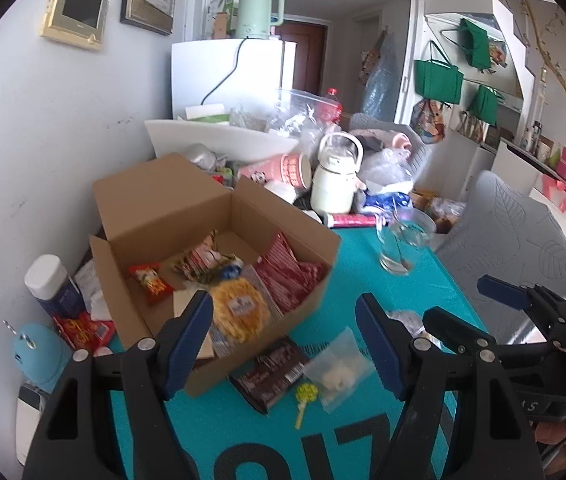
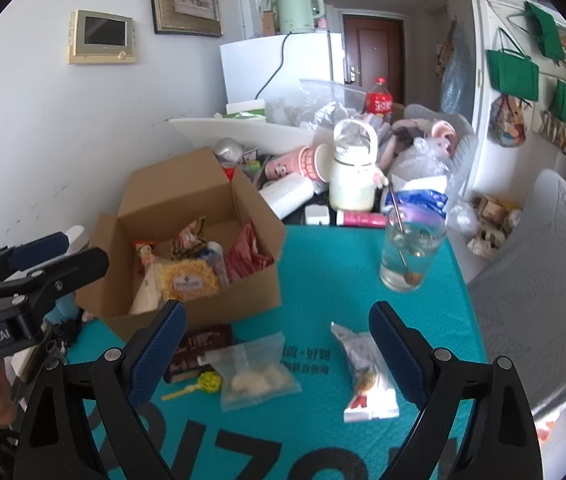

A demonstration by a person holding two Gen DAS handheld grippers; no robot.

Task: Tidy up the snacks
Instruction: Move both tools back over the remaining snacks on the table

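An open cardboard box stands on the teal table and holds a yellow packet, red packets and other snacks. In front of it lie a brown chocolate packet, a yellow lollipop, a clear bag of white pieces and a white packet. My left gripper hovers open and empty over the box's near corner. My right gripper is open and empty above the loose snacks.
A glass with a spoon stands on the teal cloth to the right of the box. Behind it are a cream jug, cups, plastic bags and a cola bottle. A grey chair is at the right, a wall at the left.
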